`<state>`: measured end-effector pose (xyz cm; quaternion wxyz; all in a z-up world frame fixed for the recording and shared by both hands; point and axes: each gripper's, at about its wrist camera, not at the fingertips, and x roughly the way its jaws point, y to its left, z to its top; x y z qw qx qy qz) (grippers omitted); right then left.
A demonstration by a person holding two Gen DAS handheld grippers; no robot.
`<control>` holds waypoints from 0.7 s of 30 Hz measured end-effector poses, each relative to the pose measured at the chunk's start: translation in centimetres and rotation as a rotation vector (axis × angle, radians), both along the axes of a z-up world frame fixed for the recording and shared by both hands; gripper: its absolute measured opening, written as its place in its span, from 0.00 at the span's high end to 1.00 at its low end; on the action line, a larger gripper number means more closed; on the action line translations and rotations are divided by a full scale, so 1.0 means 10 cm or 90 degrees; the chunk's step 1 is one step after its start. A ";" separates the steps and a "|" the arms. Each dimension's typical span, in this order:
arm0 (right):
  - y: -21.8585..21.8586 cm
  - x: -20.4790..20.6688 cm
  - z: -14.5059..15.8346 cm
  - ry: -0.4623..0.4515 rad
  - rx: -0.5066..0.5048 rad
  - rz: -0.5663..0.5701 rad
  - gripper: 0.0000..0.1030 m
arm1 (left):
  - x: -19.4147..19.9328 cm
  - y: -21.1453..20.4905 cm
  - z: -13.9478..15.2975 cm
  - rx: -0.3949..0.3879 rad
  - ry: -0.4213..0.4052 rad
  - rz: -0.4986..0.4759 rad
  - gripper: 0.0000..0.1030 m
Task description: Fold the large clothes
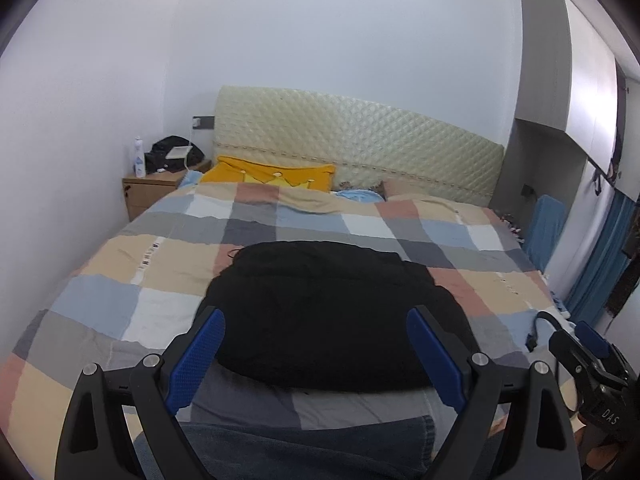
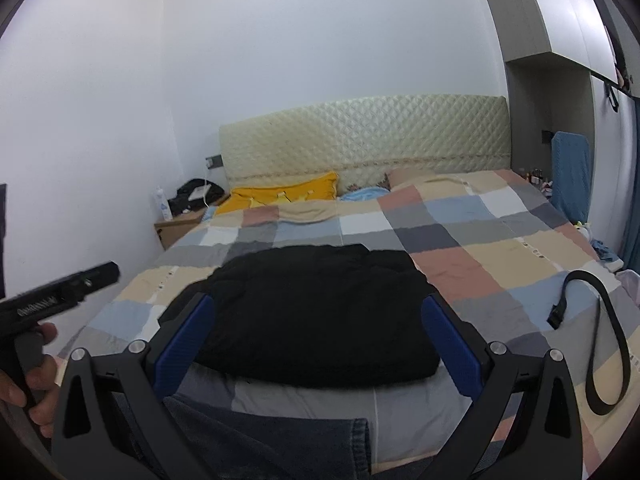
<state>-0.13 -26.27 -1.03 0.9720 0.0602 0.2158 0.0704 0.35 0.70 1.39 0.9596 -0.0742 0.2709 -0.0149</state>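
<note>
Black folded garment [image 1: 336,316] lies mid-frame on the checked bedspread [image 1: 160,256]. Left gripper [image 1: 316,344] and right gripper [image 2: 320,332] gape wide at the bottom of the frame, holding nothing.

1. Even, soft, cool indoor light; no visible source.
2. Fisheye bends the walls, with dark vignetted corners.
3. The black garment [image 1: 332,312] reads as a near-featureless mass, perhaps underexposed.
4. Slight softness throughout.

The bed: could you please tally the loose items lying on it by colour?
Black: 2, the folded black garment and the black strap
Yellow: 1, the yellow pillow
Light blue: 1, the light blue cloth by the headboard
Total: 4
</note>
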 end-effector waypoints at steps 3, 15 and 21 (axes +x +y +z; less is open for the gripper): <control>0.00 0.04 -0.04 0.012 0.001 0.002 0.00 | 0.04 0.00 -0.06 0.004 0.013 0.002 0.10; 0.03 0.16 -0.16 0.036 -0.004 0.006 0.00 | 0.16 -0.07 -0.24 0.020 0.045 0.012 0.10; 0.00 0.21 -0.23 0.053 0.004 0.001 0.00 | 0.16 -0.09 -0.26 0.030 0.048 0.014 0.10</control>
